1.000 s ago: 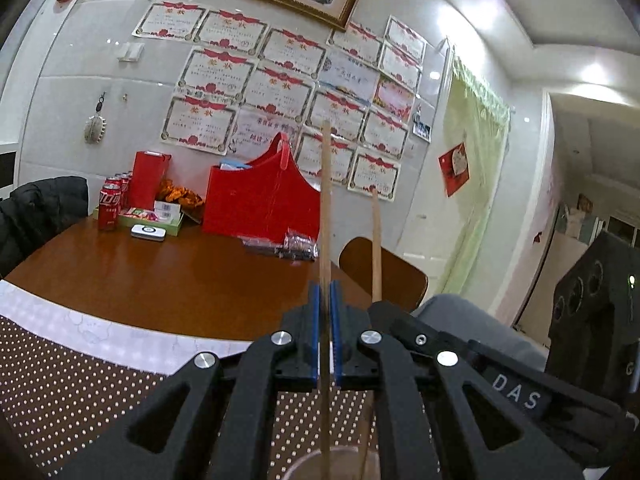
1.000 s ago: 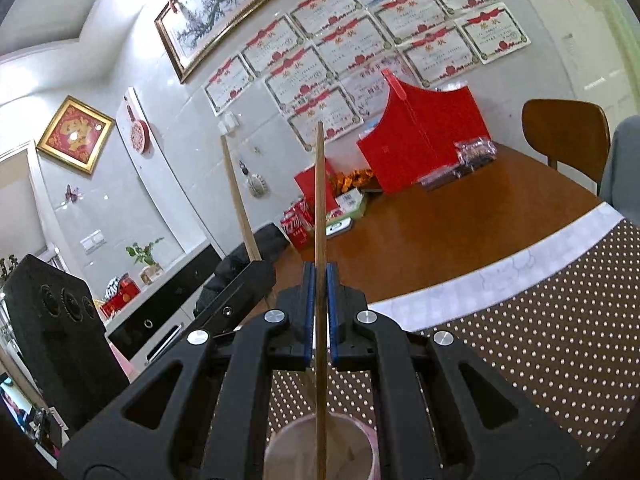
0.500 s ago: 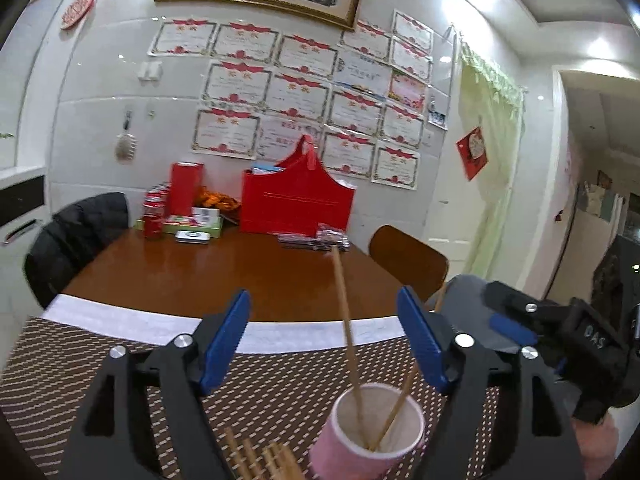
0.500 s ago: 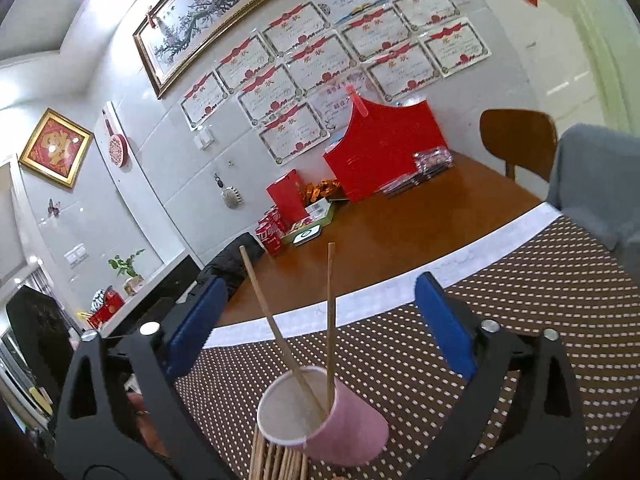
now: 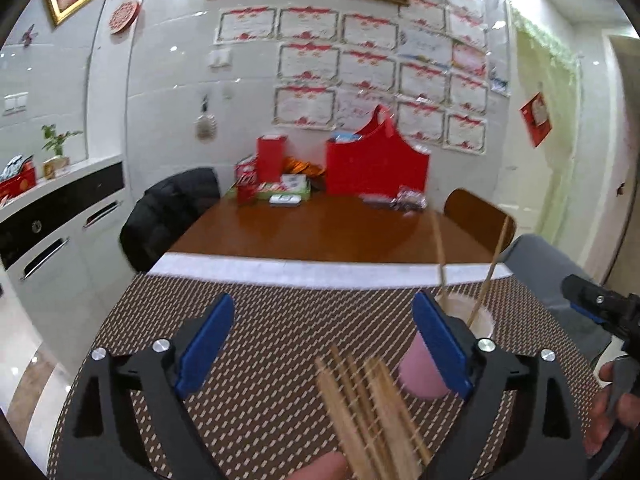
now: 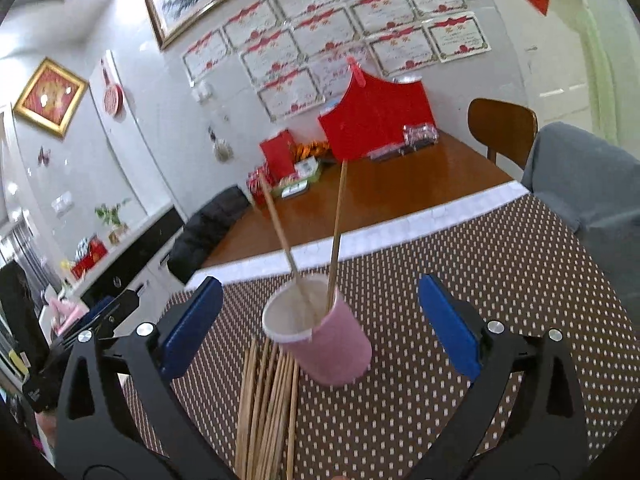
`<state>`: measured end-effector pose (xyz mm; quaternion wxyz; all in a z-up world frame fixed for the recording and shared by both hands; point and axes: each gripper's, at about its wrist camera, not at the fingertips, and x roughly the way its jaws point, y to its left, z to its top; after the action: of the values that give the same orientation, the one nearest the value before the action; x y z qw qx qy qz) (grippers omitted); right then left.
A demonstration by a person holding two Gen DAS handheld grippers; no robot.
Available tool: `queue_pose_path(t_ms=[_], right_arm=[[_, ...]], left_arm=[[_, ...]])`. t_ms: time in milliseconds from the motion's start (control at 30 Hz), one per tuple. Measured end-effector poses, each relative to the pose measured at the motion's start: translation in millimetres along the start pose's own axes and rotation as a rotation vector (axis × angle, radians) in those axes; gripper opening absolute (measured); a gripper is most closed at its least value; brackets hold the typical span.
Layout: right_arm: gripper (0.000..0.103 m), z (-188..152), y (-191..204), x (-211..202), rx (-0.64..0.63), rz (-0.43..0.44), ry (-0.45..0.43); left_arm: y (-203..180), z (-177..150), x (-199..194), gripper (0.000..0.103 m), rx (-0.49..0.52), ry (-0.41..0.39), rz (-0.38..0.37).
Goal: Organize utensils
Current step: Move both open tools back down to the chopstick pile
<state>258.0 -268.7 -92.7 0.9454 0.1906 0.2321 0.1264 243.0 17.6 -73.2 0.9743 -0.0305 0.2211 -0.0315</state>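
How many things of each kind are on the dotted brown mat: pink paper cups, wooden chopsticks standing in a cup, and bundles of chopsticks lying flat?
Pink paper cup: 1
Wooden chopsticks standing in the cup: 2
Bundle of wooden chopsticks lying flat: 1
Total: 4

One pink cup (image 6: 328,340); two chopsticks (image 6: 335,232) standing in it; loose pile of chopsticks (image 6: 264,404) near me, too many to count; my two grippers.
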Motion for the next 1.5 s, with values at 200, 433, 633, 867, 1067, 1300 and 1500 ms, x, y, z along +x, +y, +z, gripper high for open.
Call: queue_pose_path(t_ms=[200,433,633,867,1067,1300,1500], right_arm=[[0.097,-24,5,3,-0.021,-0.011,0.076],[0.097,-47,8,13,-0.027,-0.021,0.151],[0.097,-58,9,21,-0.029,-0.022,0.197],[0.097,-70,2,29,-0.027,-0.028,0.249],[0.097,-76,-1,36,-0.031,-0.023,0.281],[0.097,-82,-4,42,-0.037,-0.026,0.314],[0.097,-88,-1,50,-0.062,-0.034,0.344]], left_arm=[[12,-29,4,0.091,-0.026,0.094,0.033],[21,-64,18,0.091,-0.037,0.228,0.063],[16,-91,33,0.091,-0.03,0.334,0.074],[6,-120,48,0.091,-0.013,0.436,0.061],[2,-131,59,0.091,-0.008,0.48,0.078],[5,-136,60,0.093,-0.035,0.472,0.096],[-2,-134,62,0.096,-0.001,0.472,0.112]])
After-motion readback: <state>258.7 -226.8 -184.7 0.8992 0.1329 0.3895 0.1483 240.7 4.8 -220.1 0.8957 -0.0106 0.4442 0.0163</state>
